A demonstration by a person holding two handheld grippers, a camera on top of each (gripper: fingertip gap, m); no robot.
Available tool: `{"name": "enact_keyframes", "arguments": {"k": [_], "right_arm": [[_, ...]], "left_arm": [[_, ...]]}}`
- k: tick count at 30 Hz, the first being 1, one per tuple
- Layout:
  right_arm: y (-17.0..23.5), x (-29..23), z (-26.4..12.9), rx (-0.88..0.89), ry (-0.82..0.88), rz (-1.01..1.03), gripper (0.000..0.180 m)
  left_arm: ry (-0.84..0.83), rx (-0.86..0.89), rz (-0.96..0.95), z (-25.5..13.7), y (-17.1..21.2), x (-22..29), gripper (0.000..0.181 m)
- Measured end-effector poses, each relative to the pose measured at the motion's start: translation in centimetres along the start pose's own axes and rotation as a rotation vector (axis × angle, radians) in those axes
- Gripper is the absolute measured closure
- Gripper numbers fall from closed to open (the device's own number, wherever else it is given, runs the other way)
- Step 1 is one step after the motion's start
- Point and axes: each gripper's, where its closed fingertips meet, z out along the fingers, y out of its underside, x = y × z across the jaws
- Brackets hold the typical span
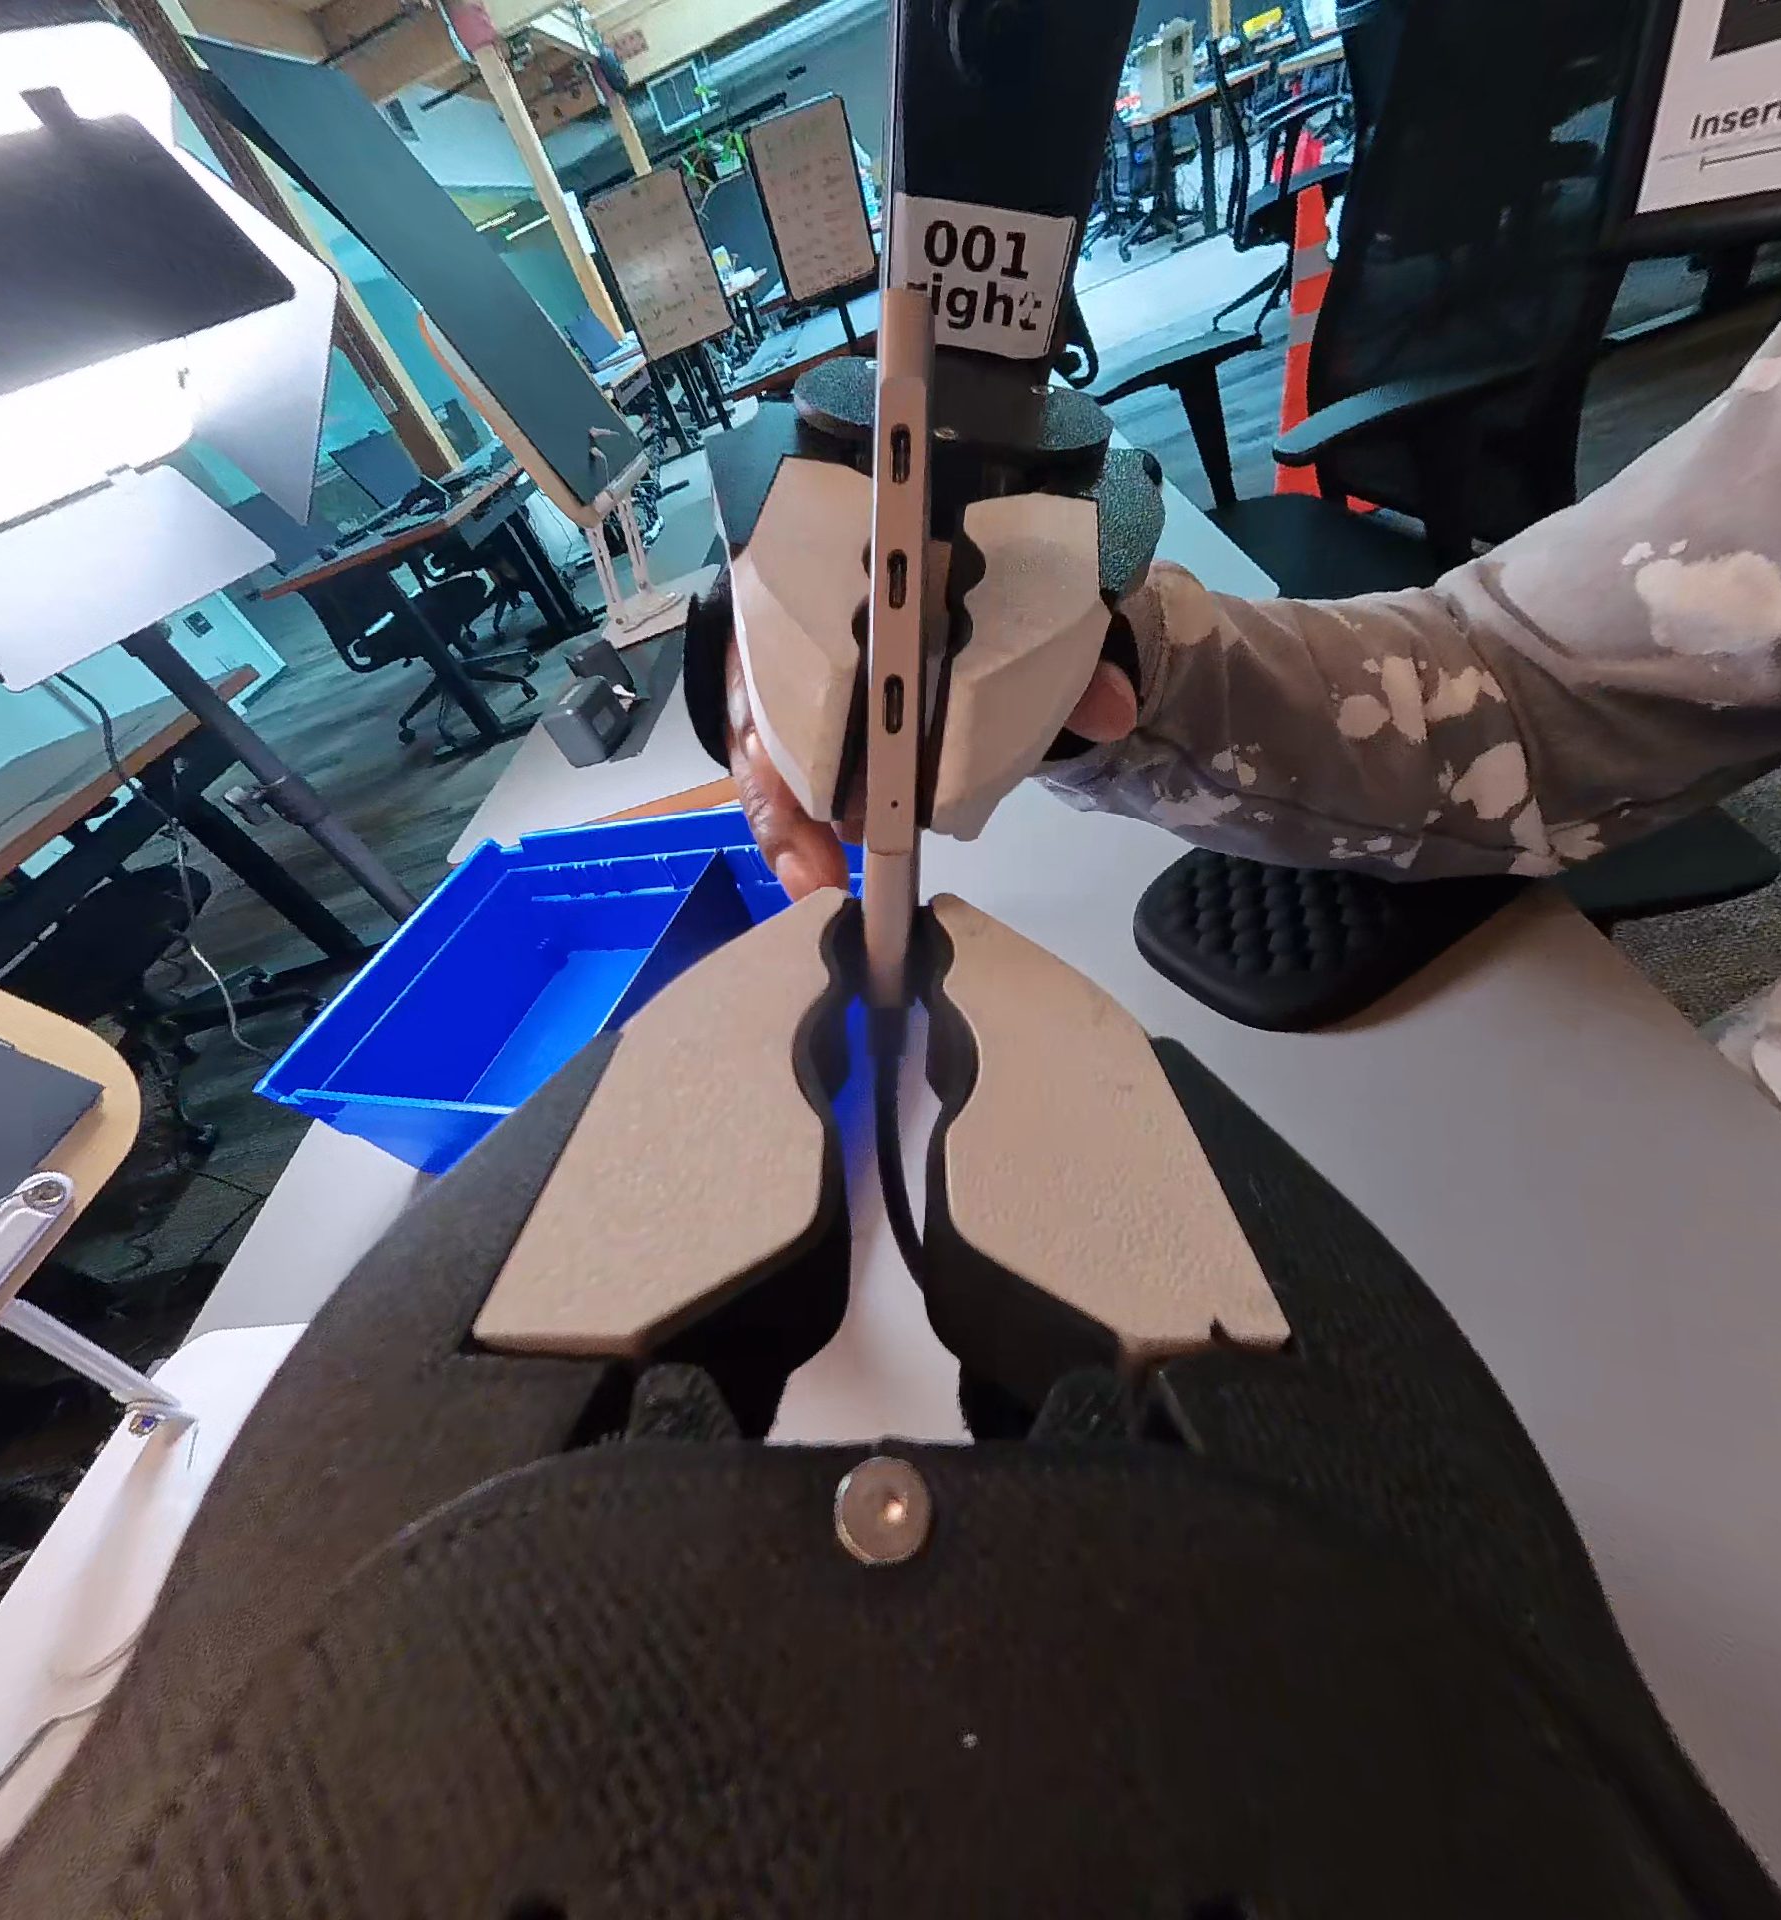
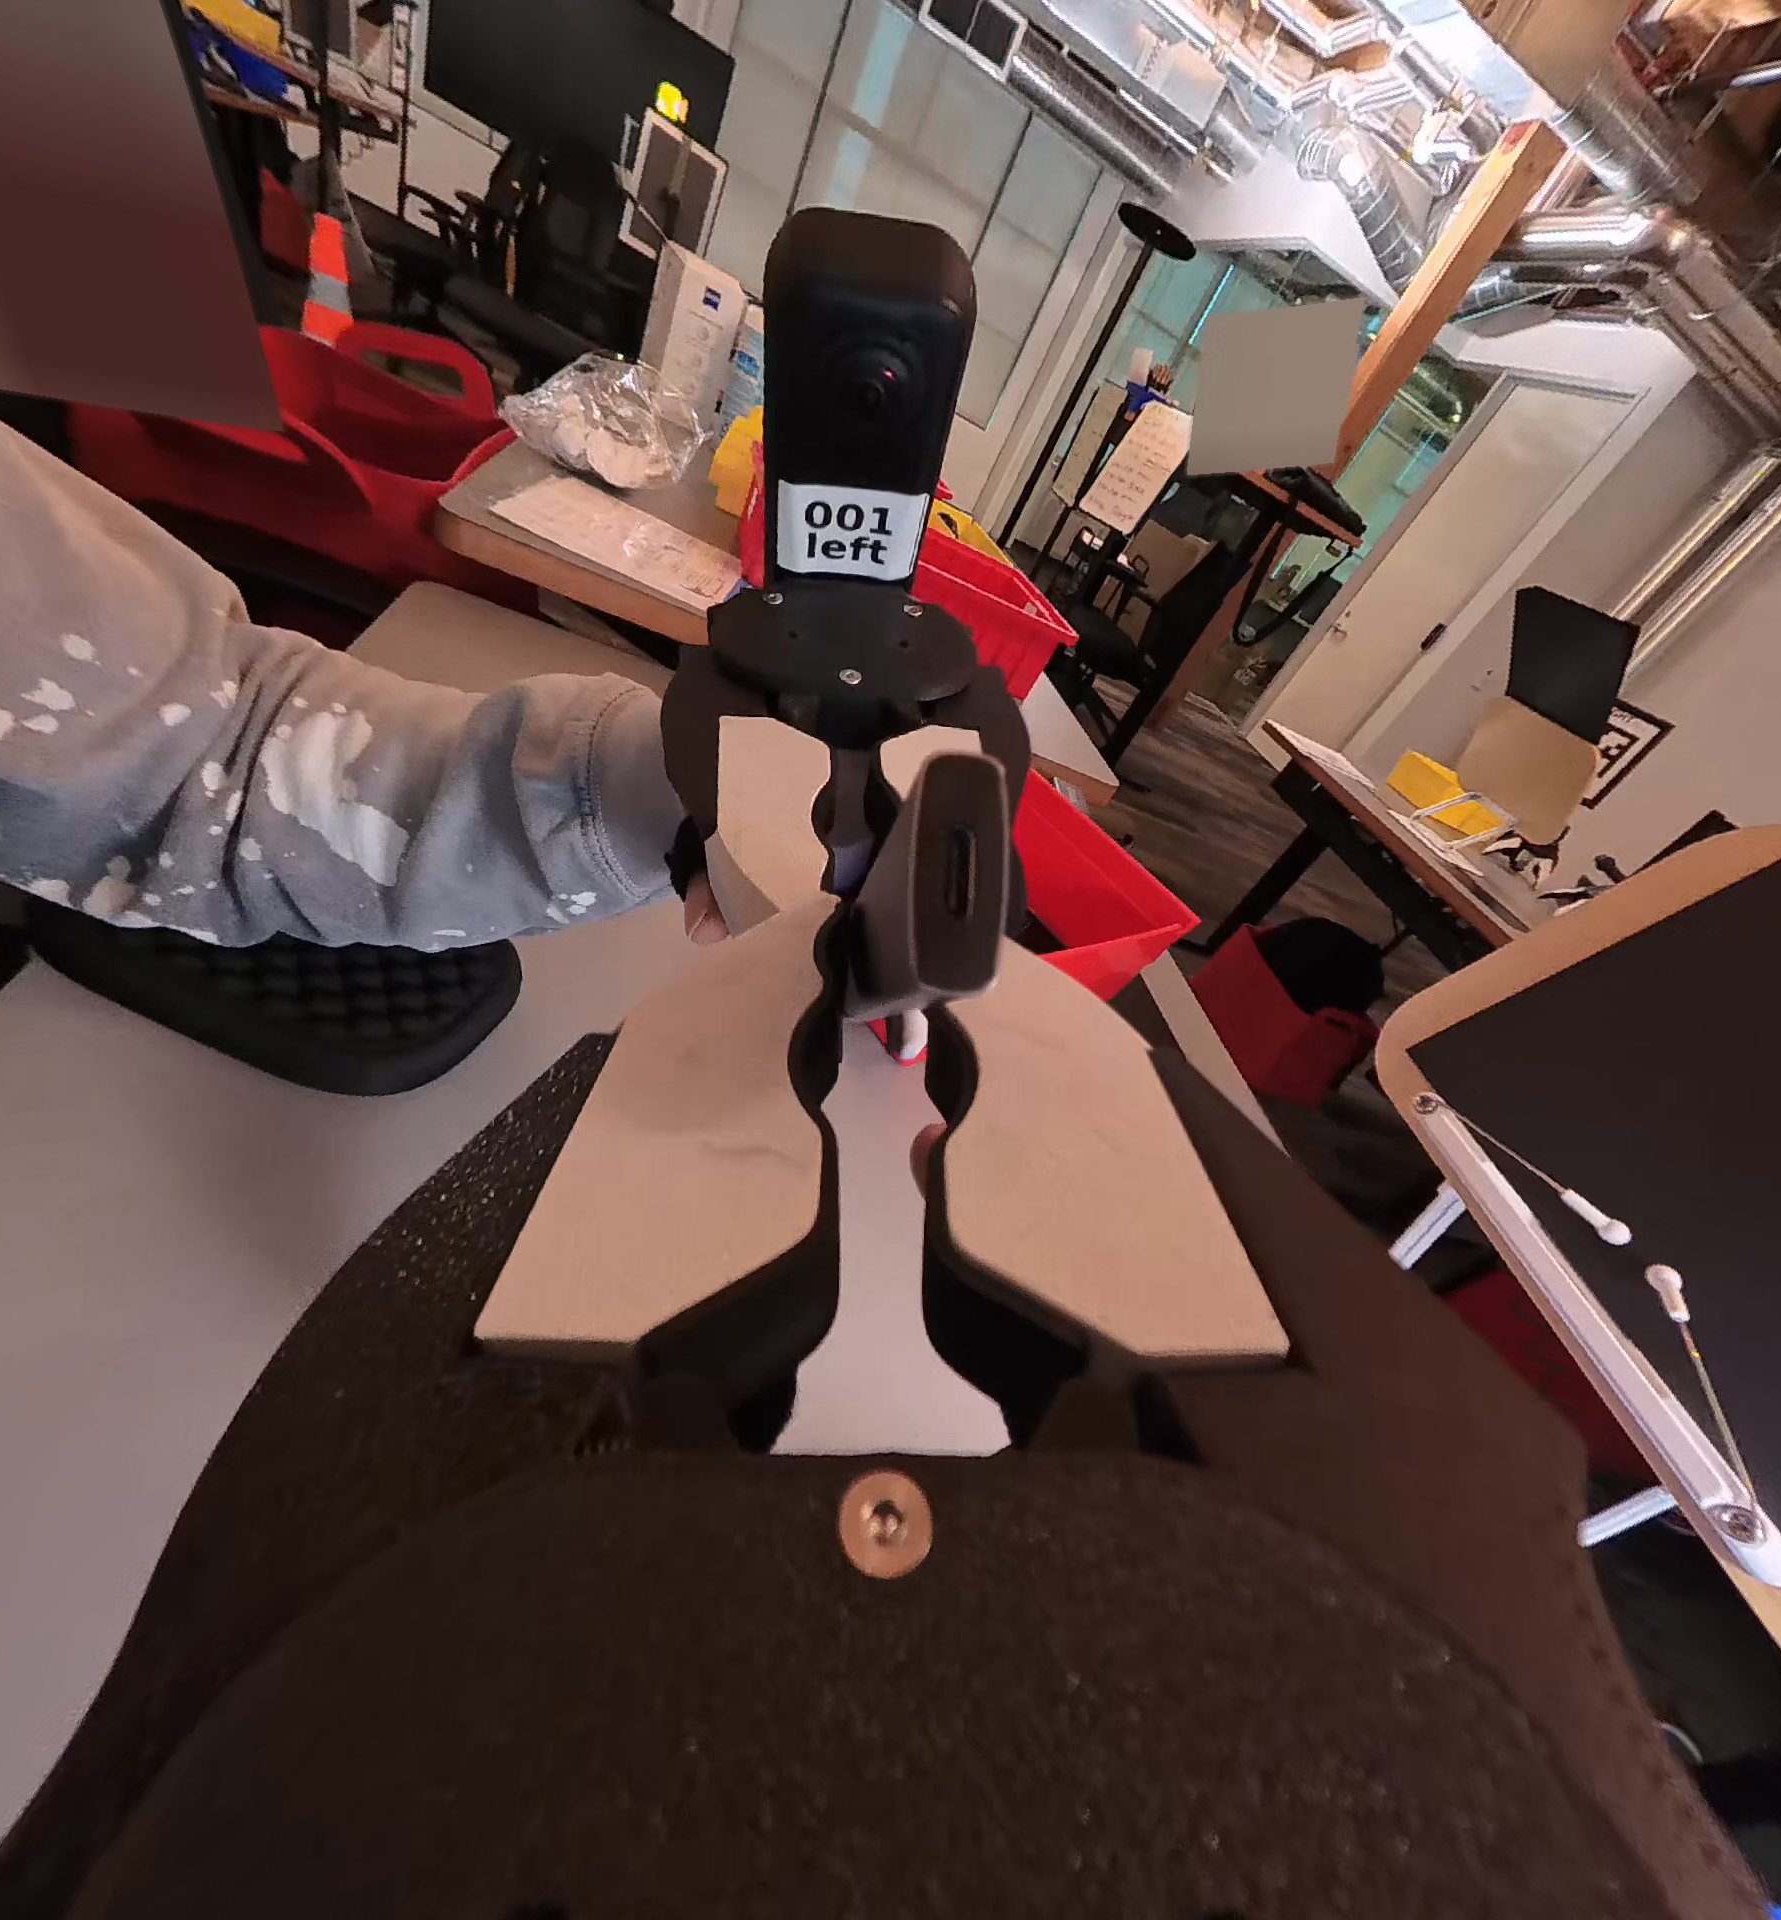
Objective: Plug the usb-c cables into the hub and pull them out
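**Item: hub [image 1: 901, 520].** Slim silver bar, held clear above the worktop [image 1: 1385, 1143]. In the left wrist view, stands edge-on with its long axis running 6 to 12 o'clock. Shows three ports [image 1: 897, 571] in a row down the near edge, all empty.

**Item: cable [image 1: 891, 1164].** Black cord with a narrow grey end piece, meeting the hub's lower end. Trails toward 6 o'clock through the gap between the near fingers. Reads as a plug seated in the hub's end port. Cannot tell from these views whether it is a fixed tail instead.

**Left hand-held gripper [image 1: 886, 935].** Pressed together on the grey end of the cable, just below the hub. Lies at 6 o'clock of the hub, in line with its long axis.

**Right hand-held gripper [image 1: 896, 821].** Faces the left one from 12 o'clock. Pinches the hub by its flat sides, around the lowest port. In the right wrist view, shows the hub's far end tilted toward 1 o'clock, with one empty port in the end face.

**Surroundings.** Blue bin [image 1: 553, 997] at 9 o'clock on the worktop, apart from both grippers.

**Judgement.** Looks set for a pull-out. Calls for parting the two grips straight along the hub's long axis, left toward 6 and right toward 12. Risks levering the plug in its port if pulled off that line.
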Motion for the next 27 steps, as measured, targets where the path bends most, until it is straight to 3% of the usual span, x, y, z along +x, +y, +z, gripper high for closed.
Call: {"name": "enact_keyframes", "arguments": {"k": [20, 24, 27], "right_arm": [[1.5, -0.2, 0.3, -0.081, -0.01, -0.011, 0.169], [1.2, 0.5, 0.0, -0.071, 0.029, -0.02, 0.17], [1.1, 1.7, -1.3, -0.077, 0.083, -0.014, 0.17]], "left_arm": [[0.043, 0.031, -0.051, 0.0, 0.5, 0.0, 0.171], [-0.003, 0.035, -0.076, -0.9, 0.3, -1.0, 0.166], [-0.164, -0.007, -0.139, -4.5, 0.6, -4.5, 0.154]]}}
